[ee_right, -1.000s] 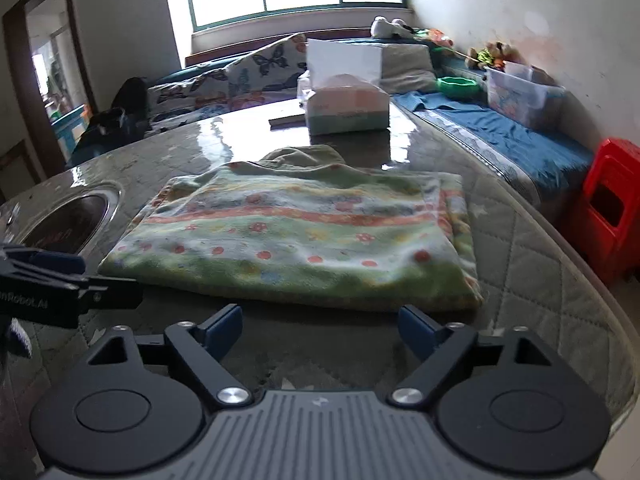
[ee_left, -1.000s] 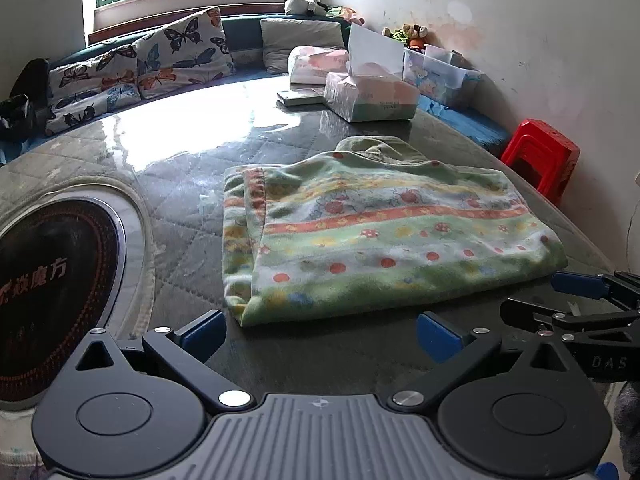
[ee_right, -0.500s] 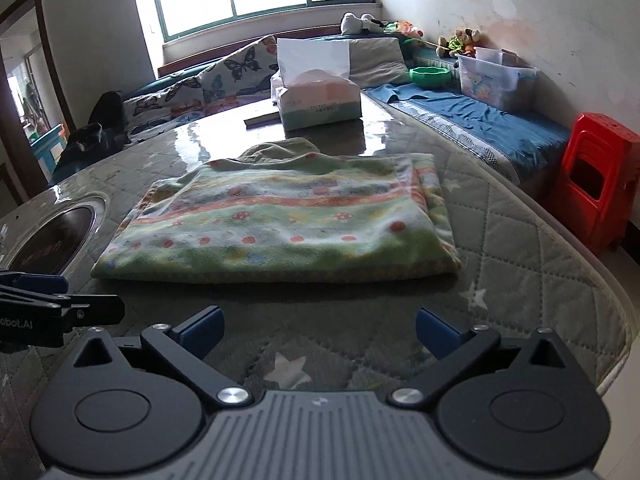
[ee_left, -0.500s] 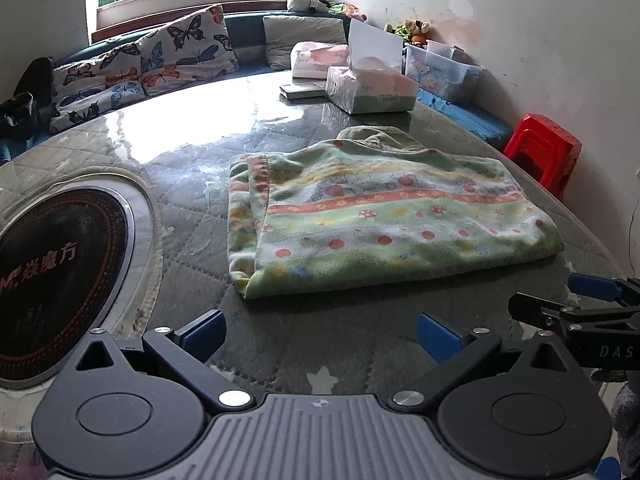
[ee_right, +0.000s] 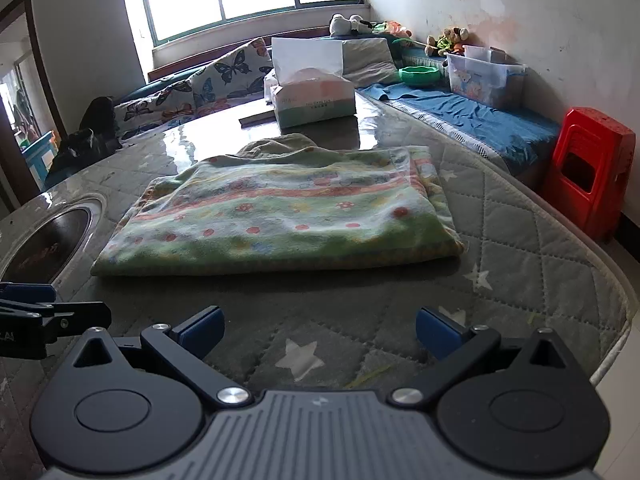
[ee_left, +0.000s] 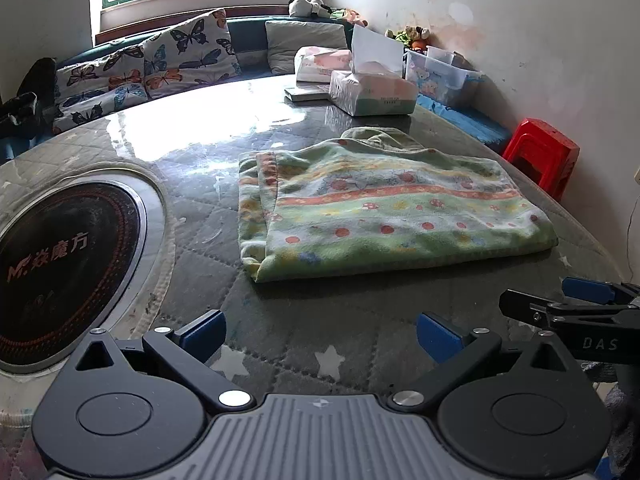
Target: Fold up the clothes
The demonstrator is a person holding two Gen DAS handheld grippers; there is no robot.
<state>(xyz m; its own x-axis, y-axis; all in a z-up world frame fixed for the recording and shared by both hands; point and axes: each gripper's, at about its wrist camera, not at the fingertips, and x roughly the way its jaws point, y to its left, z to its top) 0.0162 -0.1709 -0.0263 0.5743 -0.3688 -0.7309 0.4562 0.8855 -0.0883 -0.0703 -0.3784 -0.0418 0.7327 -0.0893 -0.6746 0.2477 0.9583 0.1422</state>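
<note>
Tissue box [ee_right: 314, 100] at 12 o'clock on the table [ee_right: 520, 248], one sheet sticking up out of it. Clear plastic bin [ee_right: 486, 74] at 2 o'clock on the blue bench, contents unreadable. Green bowl [ee_right: 418, 75] beside it, inside hidden.

Folded garment [ee_right: 280, 216], green with dots and stripes, lies flat mid-table, ahead of both grippers, touching neither. A plain green piece pokes out from under its far edge; can't tell what it is.

Left gripper [ee_left: 320, 330]: jaws wide apart, nothing between. Right gripper [ee_right: 319, 328]: same, spread wide, empty.

Round black inset [ee_left: 60, 276] at 9 o'clock in left view, cut off by frame. Table edge curves away at 3 o'clock in right view, red stool [ee_right: 588, 182] beyond it. Bare quilted cover between grippers and garment.
</note>
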